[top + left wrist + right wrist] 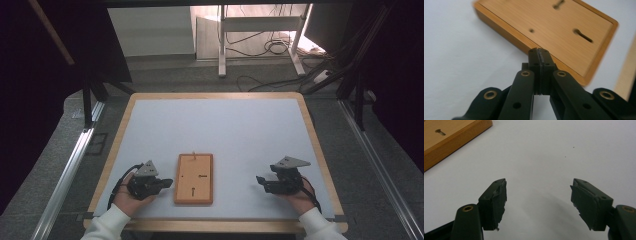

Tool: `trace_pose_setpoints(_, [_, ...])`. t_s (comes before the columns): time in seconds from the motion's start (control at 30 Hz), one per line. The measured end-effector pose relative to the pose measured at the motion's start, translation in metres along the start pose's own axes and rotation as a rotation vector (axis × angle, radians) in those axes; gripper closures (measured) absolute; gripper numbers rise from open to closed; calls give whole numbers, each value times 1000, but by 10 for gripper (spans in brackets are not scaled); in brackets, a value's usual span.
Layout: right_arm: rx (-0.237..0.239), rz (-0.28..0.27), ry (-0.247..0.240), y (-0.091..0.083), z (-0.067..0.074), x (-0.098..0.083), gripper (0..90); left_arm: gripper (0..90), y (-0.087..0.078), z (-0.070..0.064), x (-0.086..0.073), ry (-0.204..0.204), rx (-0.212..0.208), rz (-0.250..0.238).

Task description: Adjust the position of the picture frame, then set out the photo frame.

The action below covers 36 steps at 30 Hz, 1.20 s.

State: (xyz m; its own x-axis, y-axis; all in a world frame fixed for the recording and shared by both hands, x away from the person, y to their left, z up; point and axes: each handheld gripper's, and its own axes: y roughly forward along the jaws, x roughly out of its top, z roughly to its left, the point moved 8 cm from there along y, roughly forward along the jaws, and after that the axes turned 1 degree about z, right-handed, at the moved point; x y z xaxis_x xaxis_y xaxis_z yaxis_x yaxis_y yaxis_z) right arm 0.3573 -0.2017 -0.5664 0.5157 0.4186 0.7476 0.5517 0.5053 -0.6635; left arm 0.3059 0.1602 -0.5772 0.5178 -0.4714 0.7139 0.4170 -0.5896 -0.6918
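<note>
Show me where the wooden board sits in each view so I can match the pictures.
High view: wooden board lies bottom centre, between the two grippers.
Left gripper view: it fills the upper right, just beyond the shut jaws.
Right gripper view: its corner shows top left.
Shared landmark: the dark slots in the board's face.

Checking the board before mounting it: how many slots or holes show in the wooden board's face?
3. On the wooden board: a small hole at its left, a slot at its right, another slot near the front edge.

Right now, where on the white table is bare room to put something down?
The far half of the white table, beyond the flat wooden board, is bare. Also between board and right gripper. Tight: left gripper beside the board.
</note>
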Motion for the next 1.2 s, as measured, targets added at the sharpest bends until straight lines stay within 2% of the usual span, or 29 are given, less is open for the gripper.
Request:
trace_pose_setpoints(0.1, [2,2,-6,1,0,0,286,862,0,4,3,2,15,-12])
trace_pose_setpoints(0.2, [1,4,-5,1,0,0,286,803,3,11,8,3,48,-9])
trace_pose_setpoints(0.27, [4,3,-3,1,1,0,285,682,5,14,12,-5,60,-14])
trace_pose_setpoints(0.33, [7,3,-3,1,2,0,284,512,6,17,19,-30,54,-20])
trace_pose_setpoints(0.43, [12,3,-5,2,4,0,282,382,8,18,28,-37,41,-34])
trace_pose_setpoints(0.63, [23,-11,-16,1,6,1,269,323,12,16,41,-14,26,-57])
trace_pose_setpoints(0.77, [15,-16,-31,1,7,2,245,302,14,16,43,12,48,-58])
trace_pose_setpoints(0.97, [26,-24,-40,1,10,5,236,282,13,17,44,13,52,-62])
trace_pose_setpoints(1.07, [30,-23,-46,1,11,5,236,239,15,19,46,21,61,-56])
trace_pose_setpoints(1.2, [37,-24,-54,0,12,5,228,229,20,18,57,48,56,-58])
